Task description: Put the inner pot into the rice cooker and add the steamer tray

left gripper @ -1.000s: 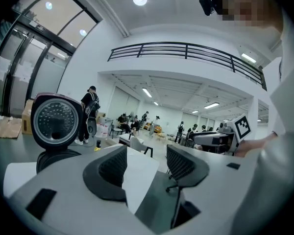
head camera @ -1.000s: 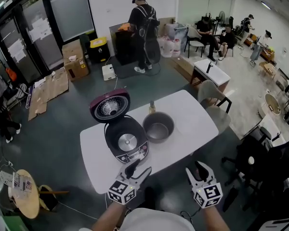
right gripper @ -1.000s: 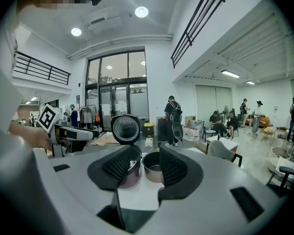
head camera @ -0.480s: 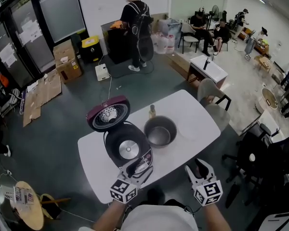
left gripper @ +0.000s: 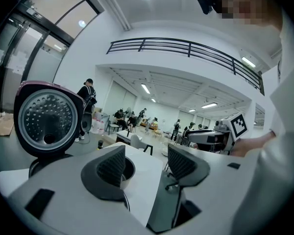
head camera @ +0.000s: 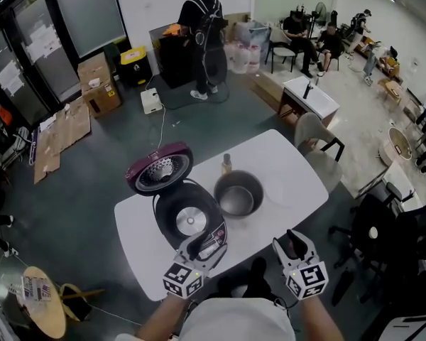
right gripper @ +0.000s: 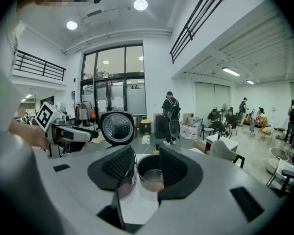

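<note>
Metal-grey inner pot (head camera: pixel 238 194) stands upright on the white table (head camera: pixel 298 172), outside the rice cooker (head camera: pixel 190 222) and just to its right, seen from the head view; we see no contents in it. In the right gripper view the same pot (right gripper: pixel 149 176) appears beyond the jaws, framed by the gap between them but not touched.

We note that the cooker's dark bowl cavity is uncovered, with a round pale plate at its bottom. Its maroon lid (head camera: pixel 158 169) is tipped back behind the body, its perforated inner face turned towards us, as the left gripper view also shows (left gripper: pixel 46 119).

A small bottle (head camera: pixel 226 164) stands just behind the pot.

We find the left gripper (head camera: pixel 204 241) at the near table edge, over the cooker's front panel; its jaws stand wide and are opening, with nothing between them. The right gripper (head camera: pixel 292 241) hovers off the near edge, well apart from the pot, its jaws also wide and holding nothing.

Beyond the table we mark a chair (head camera: pixel 314 137) at the right end, cardboard boxes (head camera: pixel 99 84) on the dark floor at left, a standing person (head camera: pixel 202 20) in dark clothes at the far wall, and seated people (head camera: pixel 305 30) further right.
</note>
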A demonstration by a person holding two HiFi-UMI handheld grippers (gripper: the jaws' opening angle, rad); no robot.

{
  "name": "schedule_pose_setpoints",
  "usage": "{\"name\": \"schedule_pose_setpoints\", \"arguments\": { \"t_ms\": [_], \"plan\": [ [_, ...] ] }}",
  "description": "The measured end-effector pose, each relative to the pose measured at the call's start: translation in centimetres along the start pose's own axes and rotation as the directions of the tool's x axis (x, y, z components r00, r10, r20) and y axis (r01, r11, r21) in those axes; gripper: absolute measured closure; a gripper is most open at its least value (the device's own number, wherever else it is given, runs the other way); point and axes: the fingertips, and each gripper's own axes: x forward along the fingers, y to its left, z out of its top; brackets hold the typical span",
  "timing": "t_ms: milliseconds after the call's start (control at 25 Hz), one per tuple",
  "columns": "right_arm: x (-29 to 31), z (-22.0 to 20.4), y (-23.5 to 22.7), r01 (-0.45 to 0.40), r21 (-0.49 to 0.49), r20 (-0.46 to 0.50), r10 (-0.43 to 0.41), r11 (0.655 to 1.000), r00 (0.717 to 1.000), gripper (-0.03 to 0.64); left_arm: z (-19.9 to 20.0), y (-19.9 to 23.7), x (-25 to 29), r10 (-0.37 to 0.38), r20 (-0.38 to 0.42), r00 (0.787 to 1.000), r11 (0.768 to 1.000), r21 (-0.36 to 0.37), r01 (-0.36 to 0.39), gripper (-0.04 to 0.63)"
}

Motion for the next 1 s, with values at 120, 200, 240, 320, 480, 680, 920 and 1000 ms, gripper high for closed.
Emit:
{"name": "schedule_pose_setpoints", "arguments": {
  "t_ms": [120,200,240,320,480,680,920,1000],
  "plan": [
    [1.3,0.4,-0.9,-0.019,-0.004,-0.005,0.019,1.0,1.0,0.422,0.2,0.6,0.9,0.018,-0.004,1.0,1.0,-0.011,-0.018,0.318],
    [2.3,0.6,-1.6,-0.035,-0.01,-0.004,0.035,0.999,0.999,0.422,0.3,1.0,1.7,0.031,-0.002,1.0,0.999,-0.019,-0.031,0.318],
    [2.8,0.7,-2.1,-0.046,-0.014,-0.005,0.046,0.999,0.999,0.422,0.3,1.1,2.2,0.04,-0.001,0.999,0.999,-0.022,-0.04,0.318],
    [3.8,0.6,-3.2,-0.072,-0.02,-0.009,0.072,0.997,0.997,0.422,0.2,1.4,3.3,0.066,0.001,0.998,0.997,-0.03,-0.066,0.316],
    [6.1,0.6,-5.9,-0.122,-0.027,-0.024,0.121,0.992,0.992,0.422,0.3,2.3,5.8,0.118,0.001,0.993,0.992,-0.053,-0.118,0.313],
    [9.1,0.4,-9.0,-0.194,-0.037,-0.053,0.192,0.98,0.98,0.422,0.4,3.2,8.9,0.188,-0.01,0.982,0.978,-0.087,-0.188,0.31],
    [12.5,-0.2,-12.1,-0.283,-0.053,-0.086,0.278,0.958,0.957,0.423,-0.4,4.0,12.6,0.268,-0.025,0.963,0.955,-0.125,-0.269,0.307],
    [13.8,-0.7,-13.1,-0.321,-0.057,-0.101,0.314,0.946,0.944,0.423,-0.9,4.4,13.9,0.297,-0.033,0.954,0.943,-0.146,-0.299,0.307]
  ]
}}
